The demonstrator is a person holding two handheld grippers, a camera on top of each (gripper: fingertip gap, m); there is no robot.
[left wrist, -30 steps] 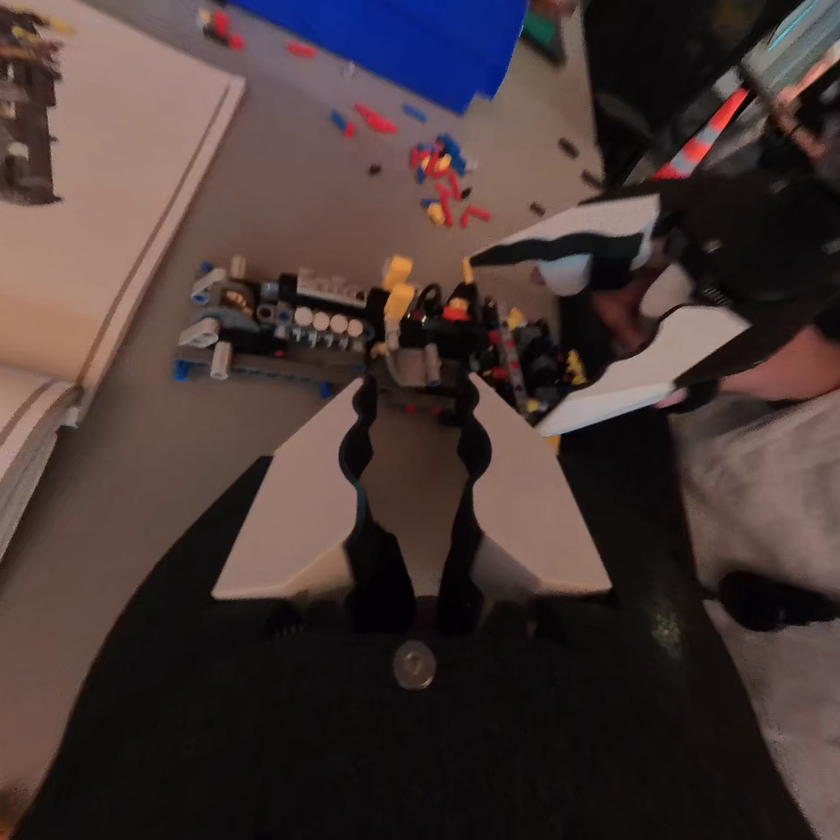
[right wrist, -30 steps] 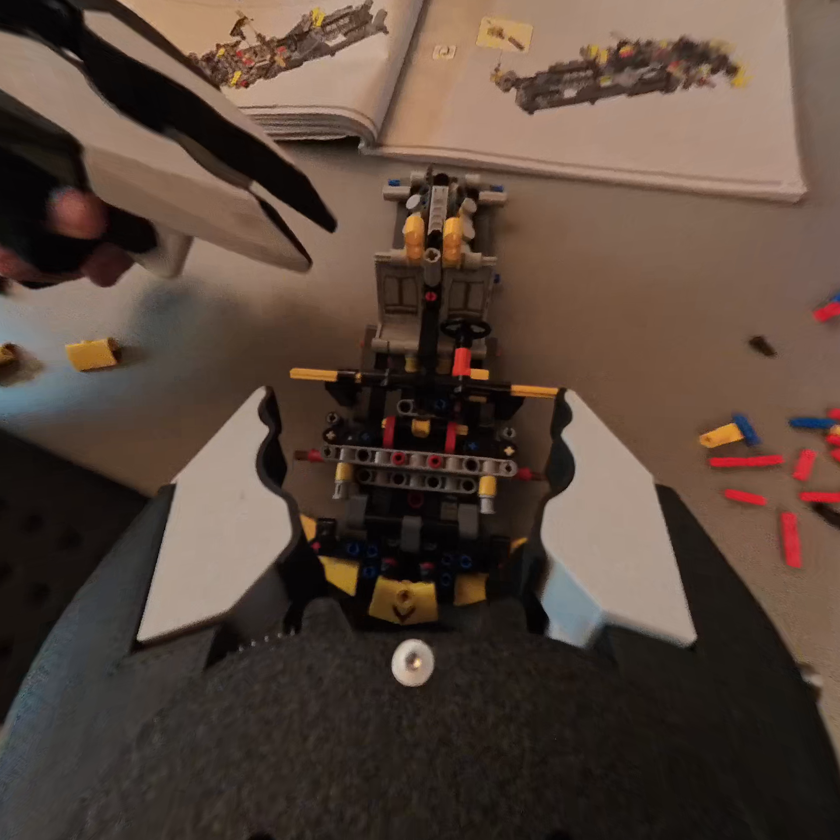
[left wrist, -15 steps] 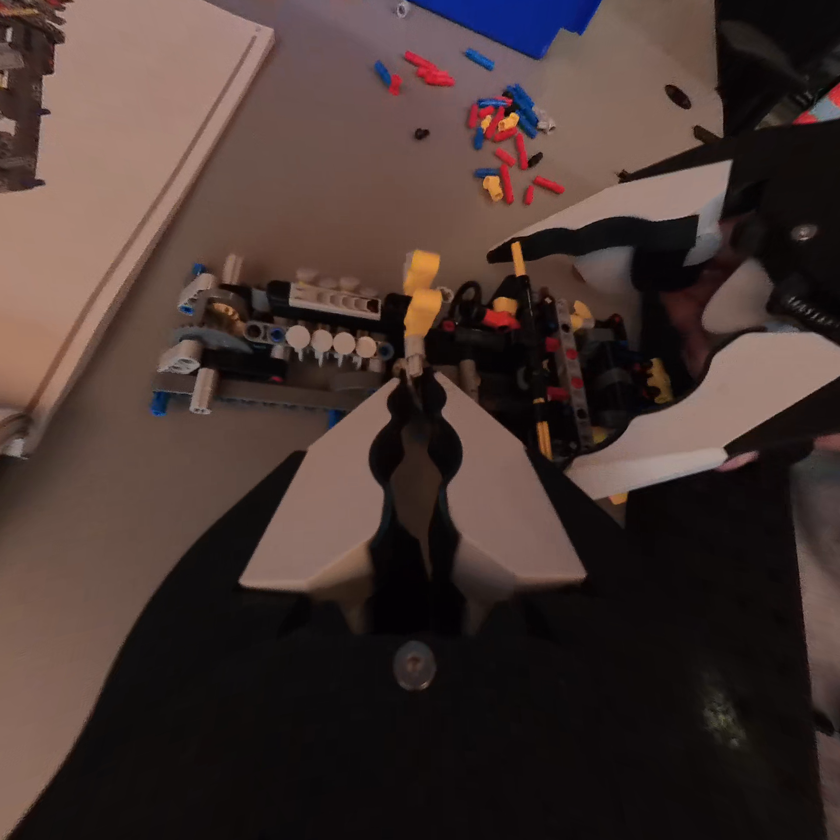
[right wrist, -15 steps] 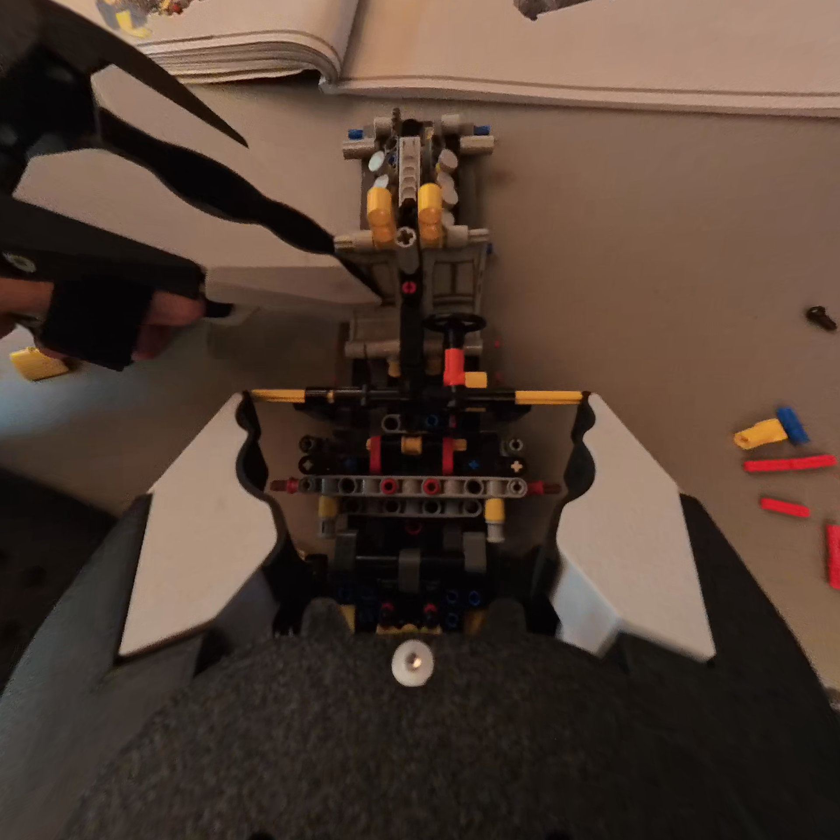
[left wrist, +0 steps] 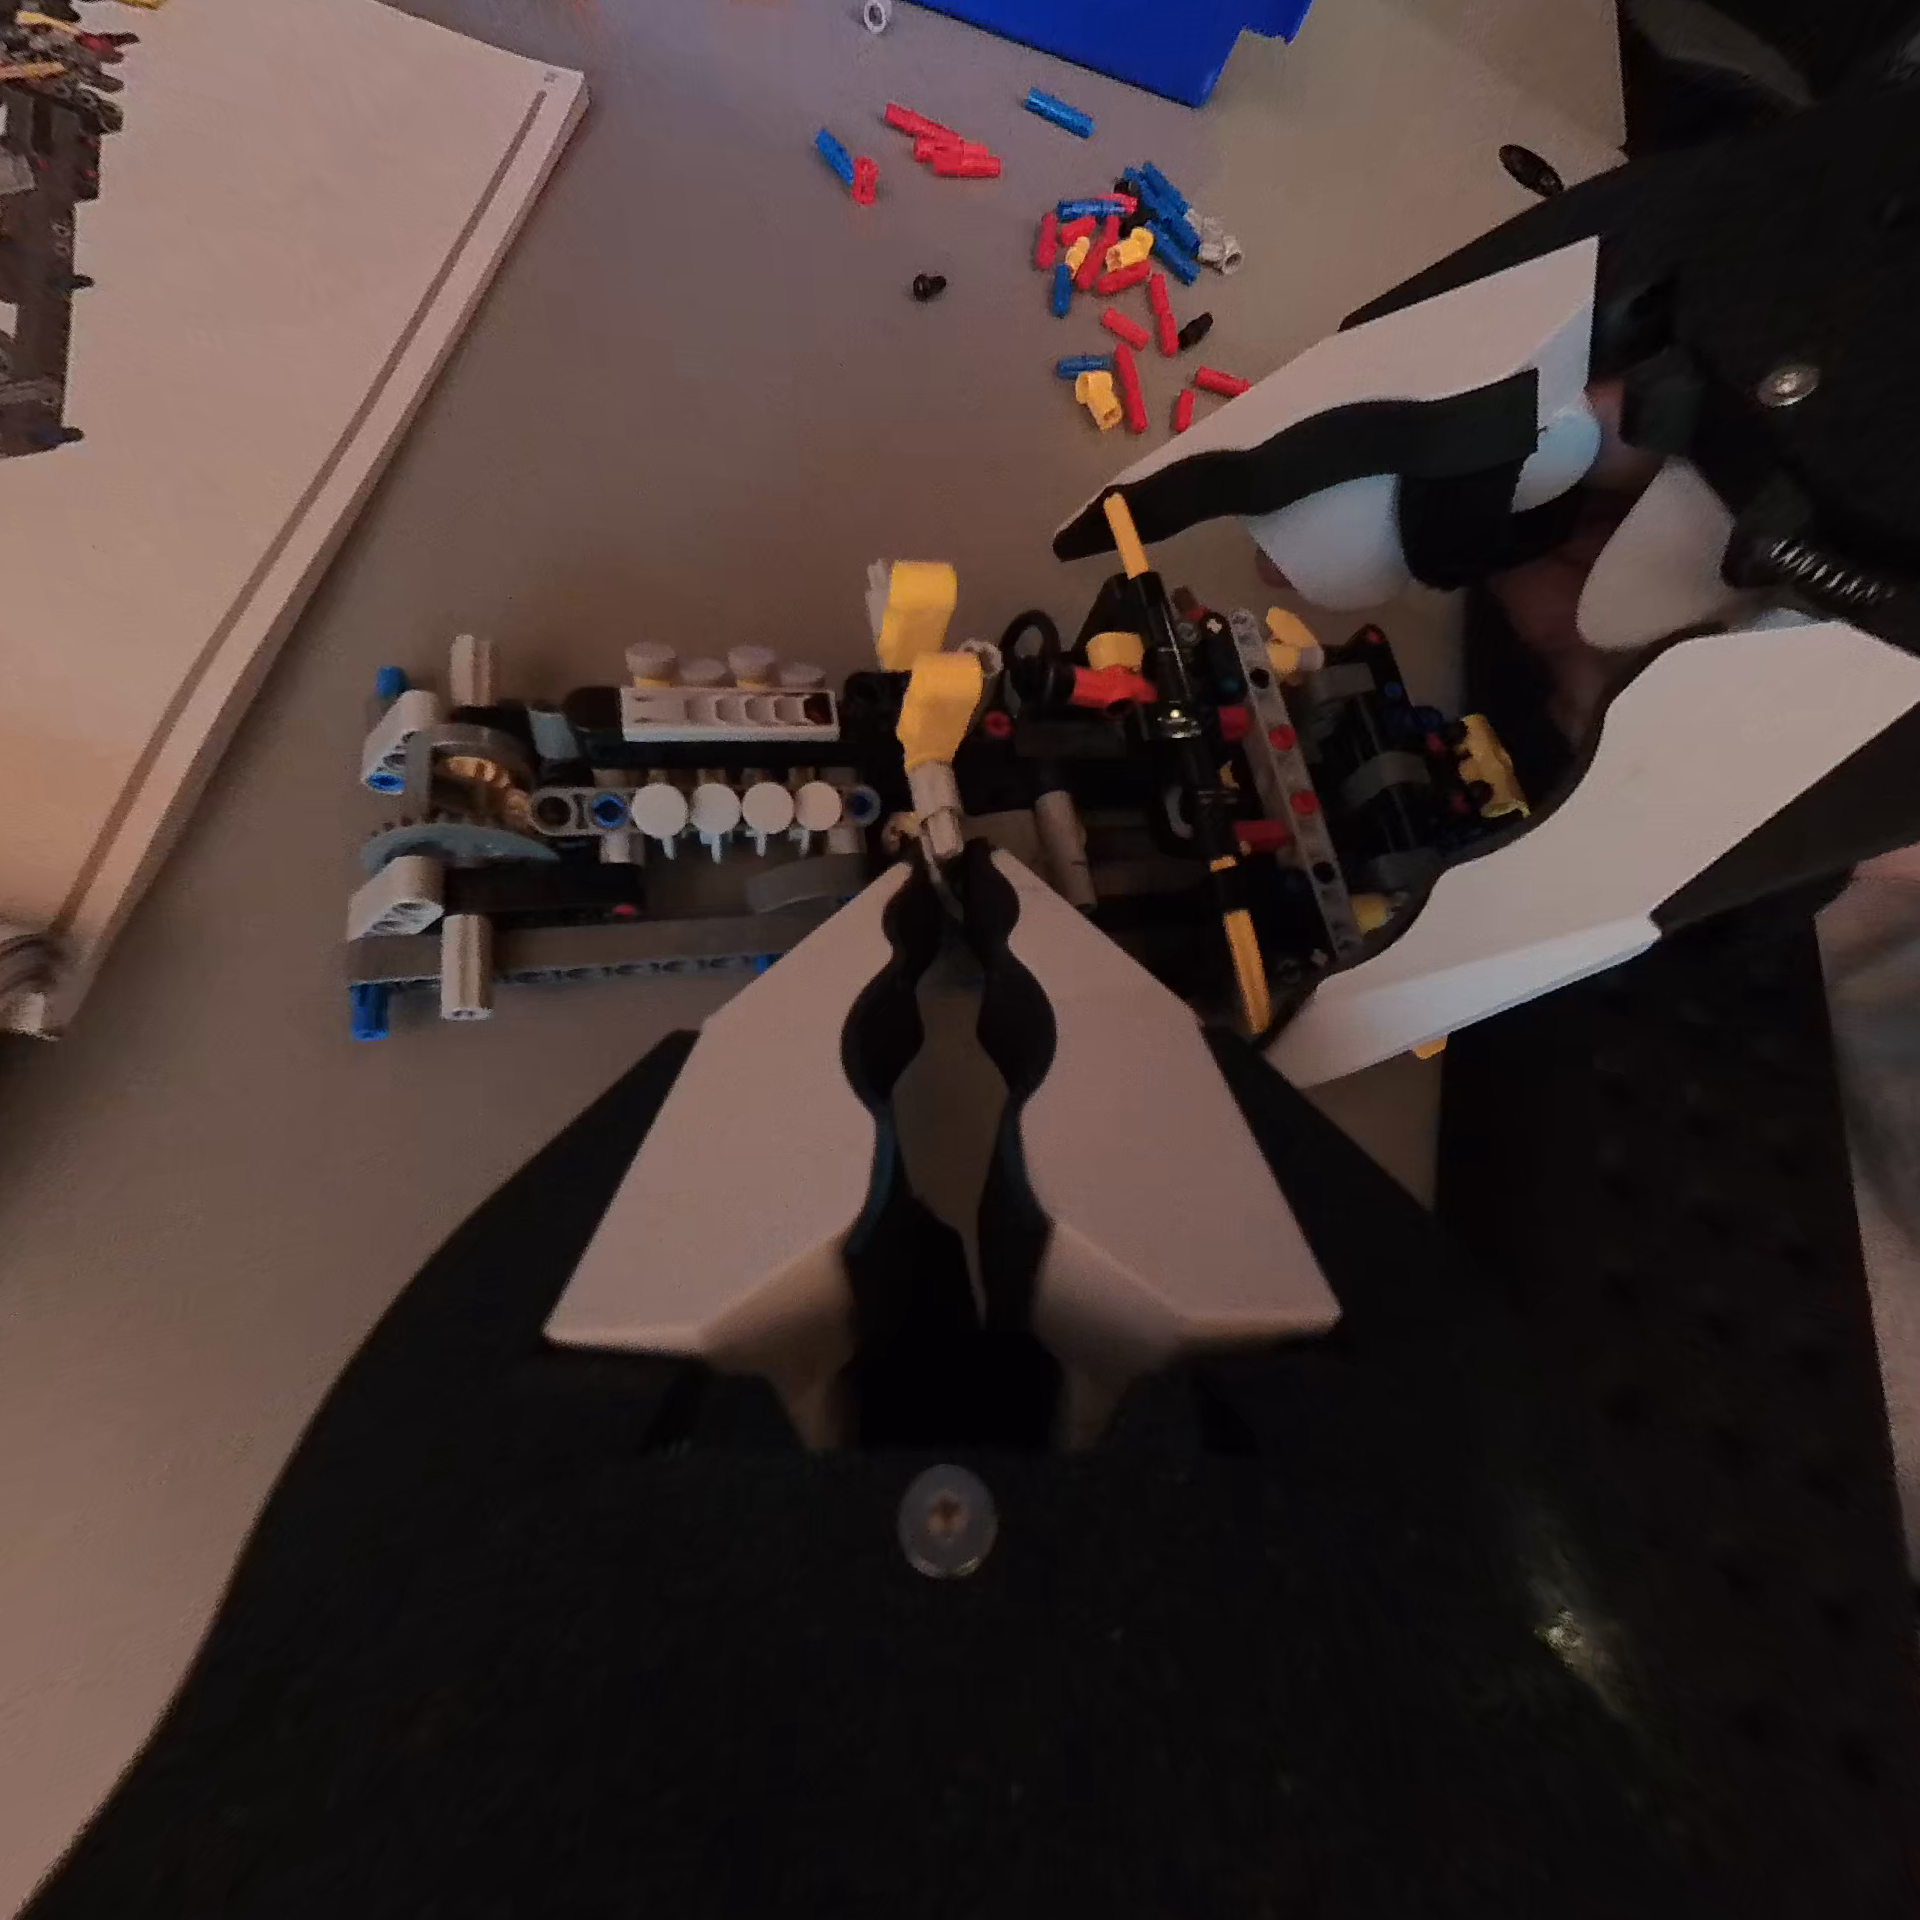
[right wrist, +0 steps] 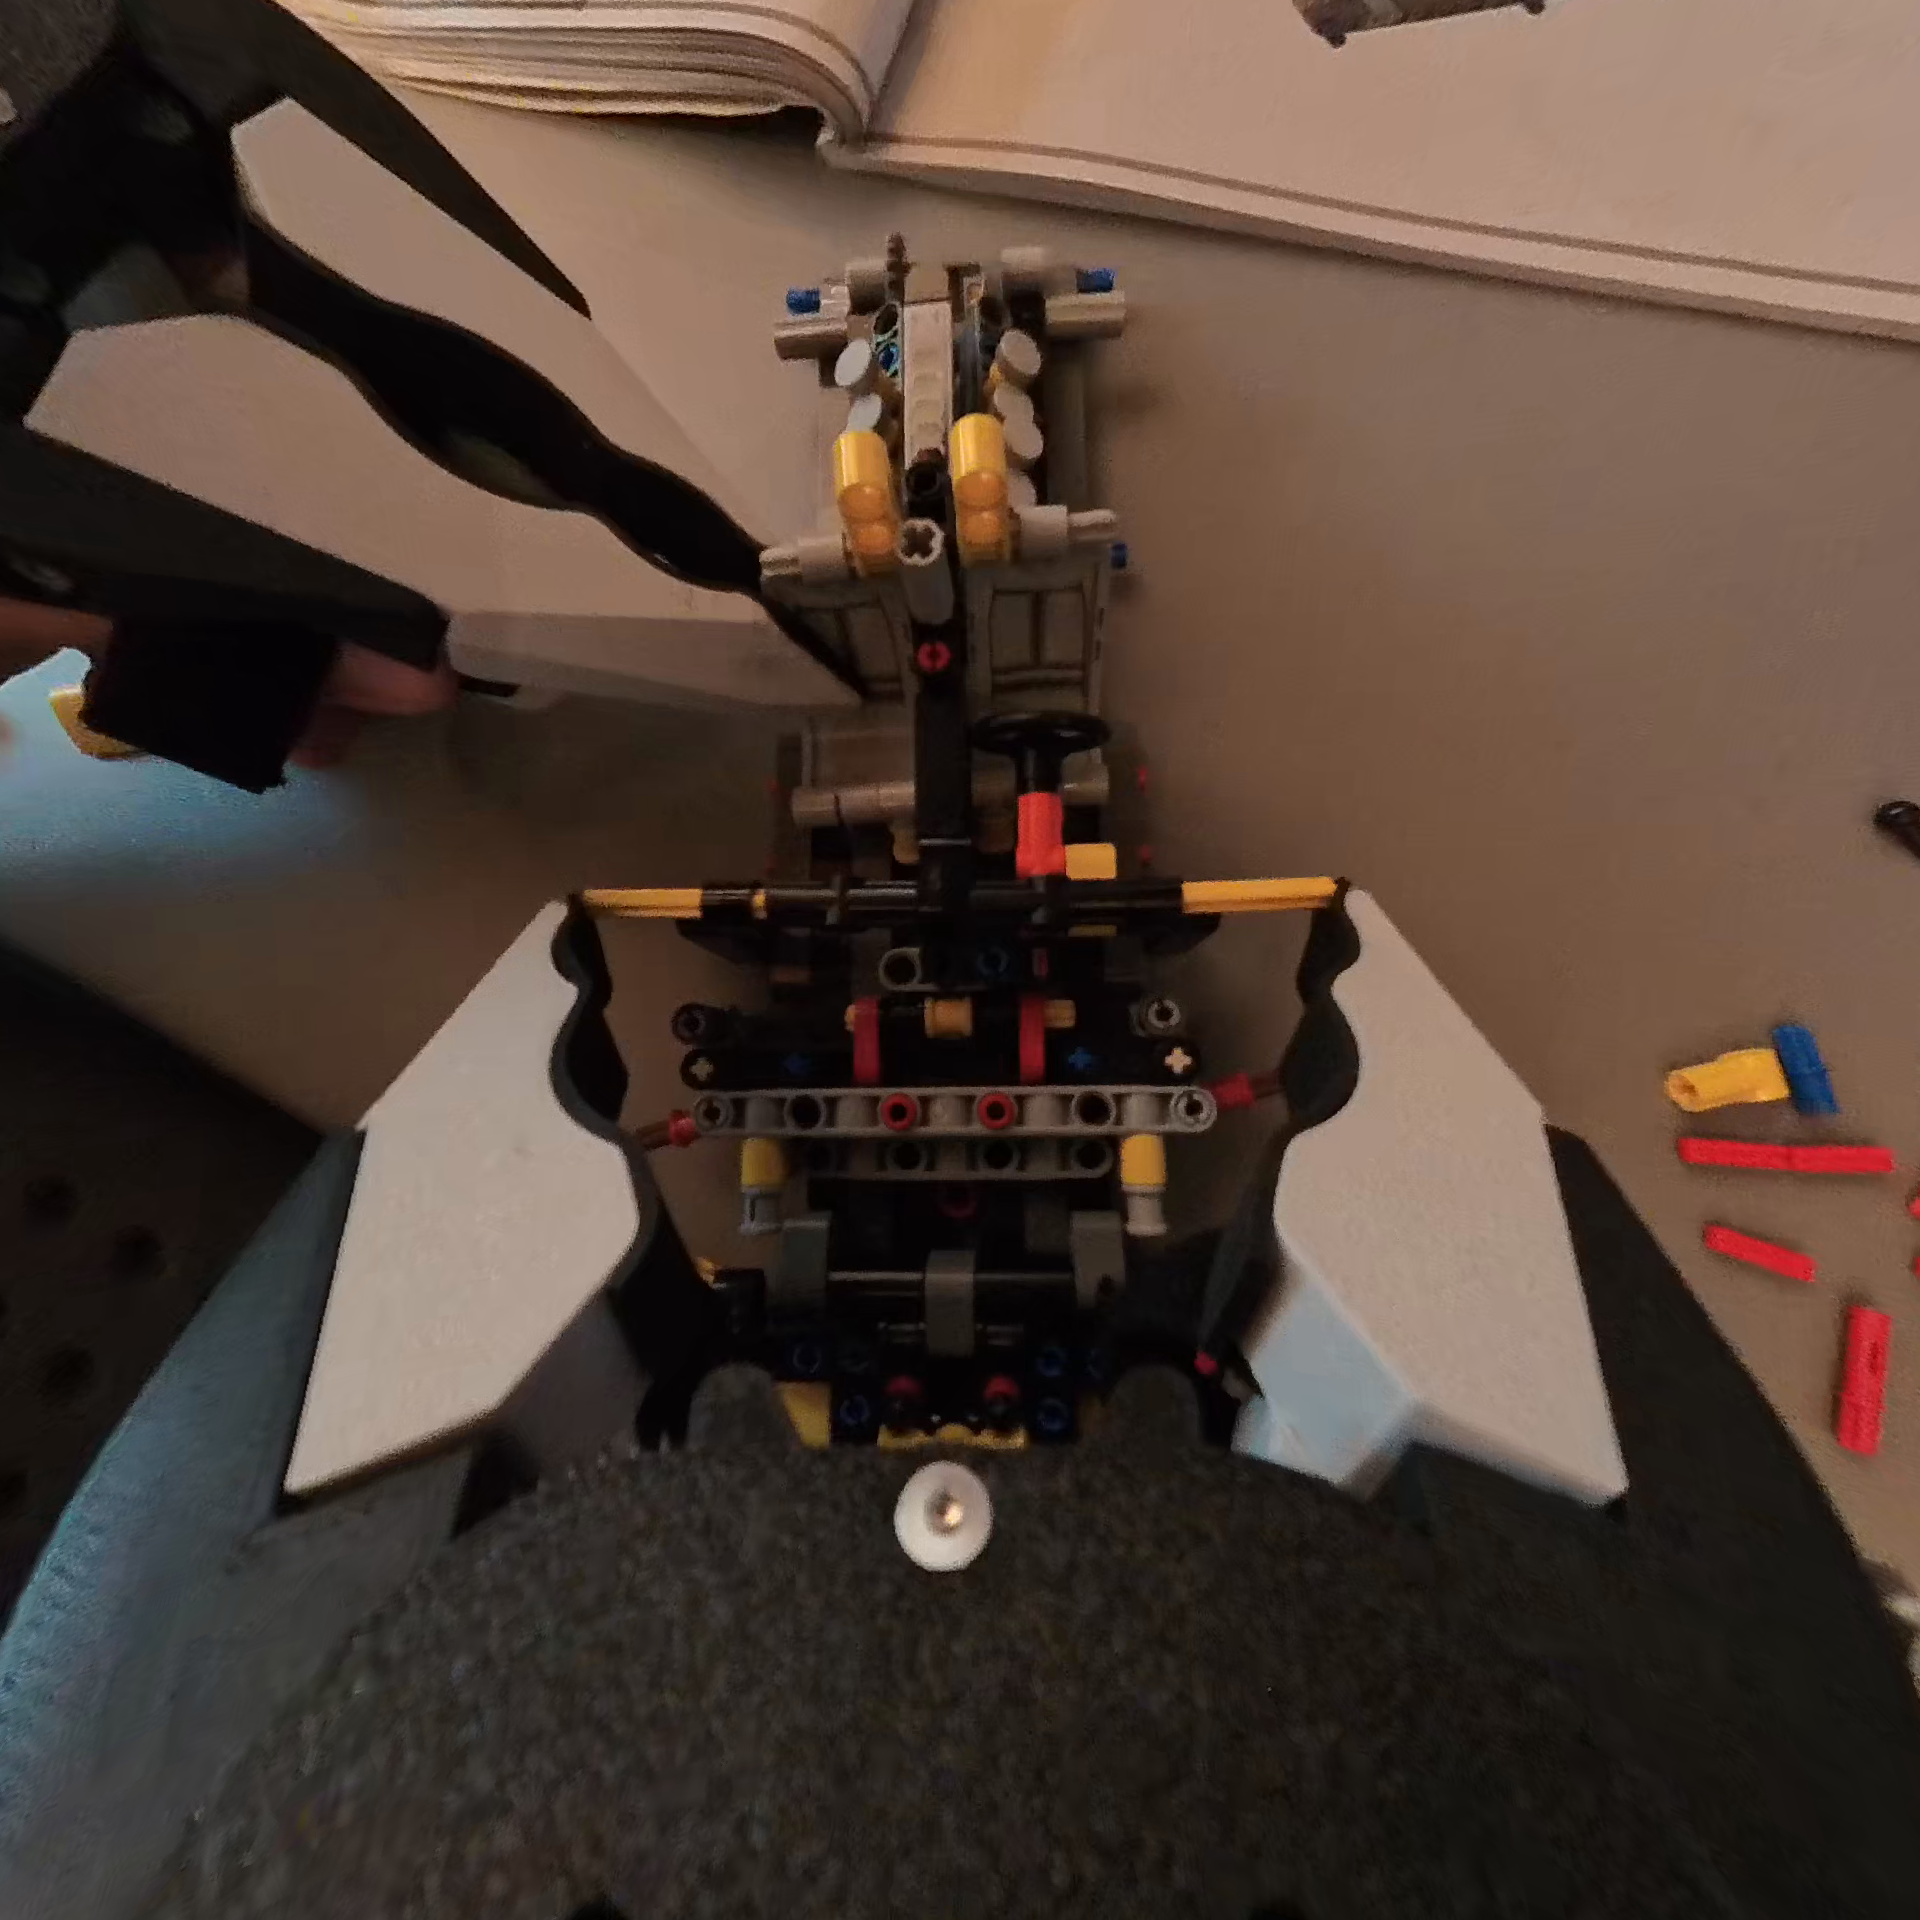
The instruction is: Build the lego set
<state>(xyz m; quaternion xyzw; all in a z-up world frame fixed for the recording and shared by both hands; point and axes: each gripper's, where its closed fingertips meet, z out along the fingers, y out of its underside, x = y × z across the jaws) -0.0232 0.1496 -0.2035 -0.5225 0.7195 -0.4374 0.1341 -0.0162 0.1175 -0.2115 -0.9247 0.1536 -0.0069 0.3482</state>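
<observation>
The left gripper (left wrist: 948,883) is nearly closed, its black tips pinching a small tan pin (left wrist: 940,826) that juts from the near side of the lego model (left wrist: 831,790), about midway along it. From this gripper the model lies crosswise just ahead of the tips, its long axis running left to right on the desk (left wrist: 644,416): the gear end with blue pins is off to the left, the denser black-and-red end to the right. Further left of the gripper lies the open instruction book (left wrist: 239,364), and ahead and to the right sits a scatter of loose red, blue and yellow pieces (left wrist: 1122,270), with a blue bin (left wrist: 1122,31) beyond them.

The right gripper (right wrist: 956,914) is spread wide and straddles the model's black-and-red end. Its tips touch the two yellow ends of a cross axle (right wrist: 956,896); whether they press on it cannot be told. From this gripper the model points straight away, its long axis in line with the fingers, and its far end stops just short of the book's edge. A few loose pieces lie on the desk to the right of this gripper.
</observation>
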